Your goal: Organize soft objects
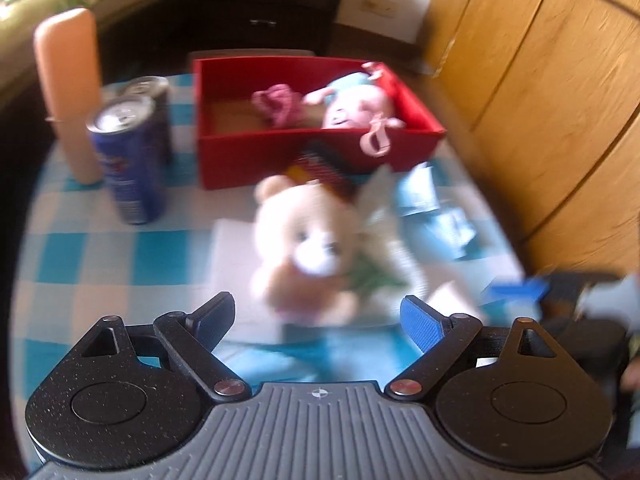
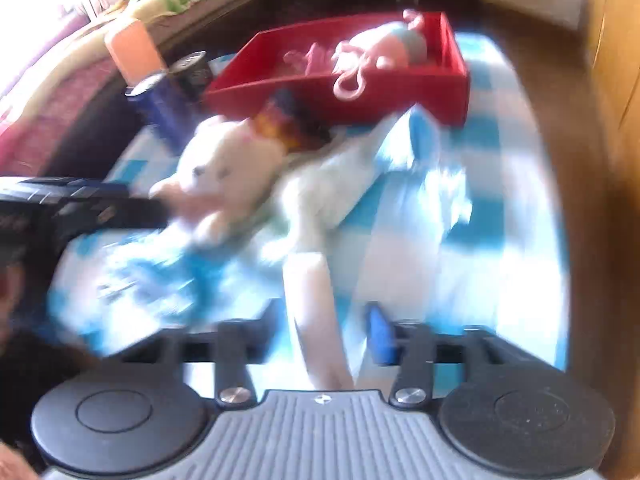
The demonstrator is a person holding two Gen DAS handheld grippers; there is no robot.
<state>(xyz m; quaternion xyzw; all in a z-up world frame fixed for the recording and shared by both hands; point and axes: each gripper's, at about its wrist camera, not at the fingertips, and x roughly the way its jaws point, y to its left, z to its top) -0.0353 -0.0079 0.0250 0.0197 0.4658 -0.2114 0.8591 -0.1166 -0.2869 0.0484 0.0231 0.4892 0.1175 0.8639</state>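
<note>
Toys: one cream bear [image 1: 304, 248] on bench [image 1: 120, 248]; two plushes in red box [image 1: 320, 152]; two cans [image 1: 132, 160]. Left claw [image 1: 318, 316] wide apart, empty. Right claw [image 2: 326, 330] apart, empty.

No lettering is legible in either view: the print on the blue can [image 1: 134, 160] is blurred beyond reading, and the red box [image 1: 312, 148] carries only an unreadable pale emblem.
</note>
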